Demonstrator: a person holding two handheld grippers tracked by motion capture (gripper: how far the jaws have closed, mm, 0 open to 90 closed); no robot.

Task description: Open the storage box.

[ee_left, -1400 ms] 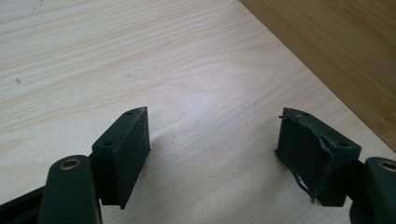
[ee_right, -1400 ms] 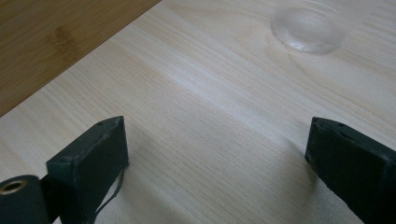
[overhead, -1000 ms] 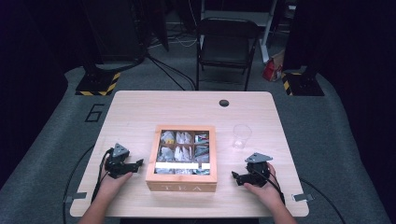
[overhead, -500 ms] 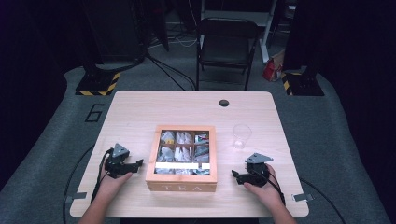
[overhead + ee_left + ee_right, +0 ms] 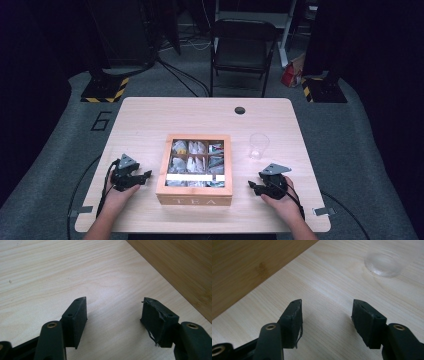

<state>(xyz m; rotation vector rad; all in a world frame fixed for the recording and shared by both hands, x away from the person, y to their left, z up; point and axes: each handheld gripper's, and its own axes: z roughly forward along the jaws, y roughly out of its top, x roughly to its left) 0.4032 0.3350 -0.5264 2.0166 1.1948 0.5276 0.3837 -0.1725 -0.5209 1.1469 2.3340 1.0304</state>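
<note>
The pale wooden bench (image 5: pixel 150 120) carries a tea box (image 5: pixel 195 170) at its middle, lid closed with a window showing packets sorted into compartments, set squarely between both hands, I'd guess so either can reach it. A clear plastic cup (image 5: pixel 258 146) stands upright just beyond the box's far right corner, apart from it. The left gripper (image 5: pixel 145 175) and right gripper (image 5: pixel 251 185) rest either side, jaws apart on nothing but just narrowing, probably readying to start.
</note>
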